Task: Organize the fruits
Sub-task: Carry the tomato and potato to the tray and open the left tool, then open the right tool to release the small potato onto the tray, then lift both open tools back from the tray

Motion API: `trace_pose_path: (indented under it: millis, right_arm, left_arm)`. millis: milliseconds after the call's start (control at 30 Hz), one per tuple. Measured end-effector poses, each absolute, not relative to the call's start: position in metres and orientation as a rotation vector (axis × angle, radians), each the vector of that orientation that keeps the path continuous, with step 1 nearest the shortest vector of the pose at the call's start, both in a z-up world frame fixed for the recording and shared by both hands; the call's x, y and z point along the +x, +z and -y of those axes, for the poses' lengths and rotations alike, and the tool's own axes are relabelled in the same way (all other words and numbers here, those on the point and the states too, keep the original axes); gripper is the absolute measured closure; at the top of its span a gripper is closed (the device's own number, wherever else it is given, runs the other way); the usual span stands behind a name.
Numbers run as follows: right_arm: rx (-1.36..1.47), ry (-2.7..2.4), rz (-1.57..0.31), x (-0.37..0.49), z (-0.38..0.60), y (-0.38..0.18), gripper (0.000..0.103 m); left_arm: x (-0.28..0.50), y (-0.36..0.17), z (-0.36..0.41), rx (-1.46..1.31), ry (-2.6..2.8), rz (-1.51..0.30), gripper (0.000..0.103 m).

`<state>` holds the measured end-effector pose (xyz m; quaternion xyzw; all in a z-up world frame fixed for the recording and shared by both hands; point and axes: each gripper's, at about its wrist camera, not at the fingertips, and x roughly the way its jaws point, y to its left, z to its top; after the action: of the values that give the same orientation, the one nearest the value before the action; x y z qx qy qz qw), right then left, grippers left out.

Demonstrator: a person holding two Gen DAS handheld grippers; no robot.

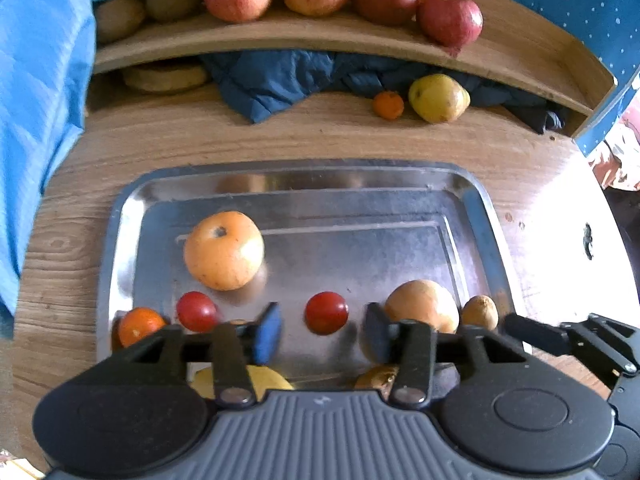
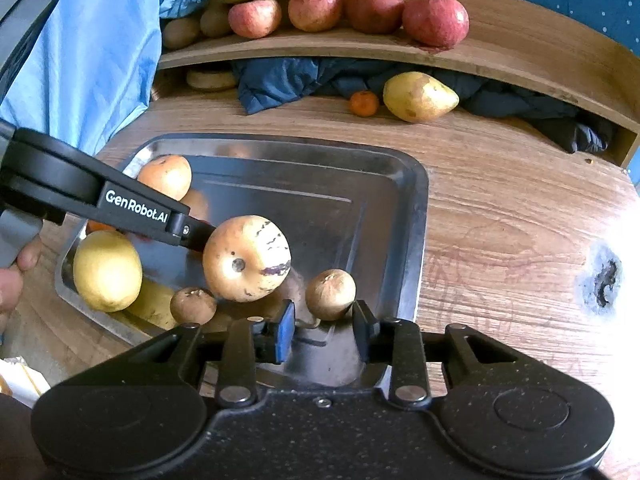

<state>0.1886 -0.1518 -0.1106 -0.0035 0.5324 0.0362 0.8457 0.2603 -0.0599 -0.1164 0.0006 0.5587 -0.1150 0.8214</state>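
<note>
Two grippers hover over the steel tray (image 1: 120,216): left gripper (image 1: 322,330) spread wide around a cherry tomato (image 1: 326,313) near the tray's front edge, untouched. Right gripper (image 2: 323,330), also wide and empty, faces a small brown fruit (image 2: 330,294) at the tray's front right; closing off-centre could roll either into neighbouring fruit.

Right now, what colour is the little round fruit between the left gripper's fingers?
Red, clearest in the left wrist view.
</note>
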Motion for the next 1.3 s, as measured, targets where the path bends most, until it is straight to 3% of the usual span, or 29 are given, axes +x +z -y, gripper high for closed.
trace_pose_path:
  millis: [133,200,400,800,1300]
  right_arm:
    - [-0.008,0.061,-1.094,0.181,0.153,-0.100,0.037]
    - [-0.008,0.049,-1.078,0.177,0.154,-0.096,0.023]
    - [0.022,0.014,-1.042,0.165,0.157,-0.086,0.005]
    - [0.042,0.004,-1.042,0.141,0.148,-0.079,0.002]
    - [0.038,-0.023,-1.147,0.121,0.146,-0.089,0.001]
  left_arm:
    - [0.255,-0.107,0.056,-0.003,-0.227,-1.158,0.024]
    - [0.251,-0.100,0.054,-0.003,-0.220,-1.135,0.020]
    - [0.234,-0.083,0.051,0.025,-0.234,-1.086,0.006]
    - [0.197,-0.070,0.027,0.077,-0.177,-1.129,0.002]
    - [0.172,-0.098,0.004,0.115,-0.065,-1.251,0.001]
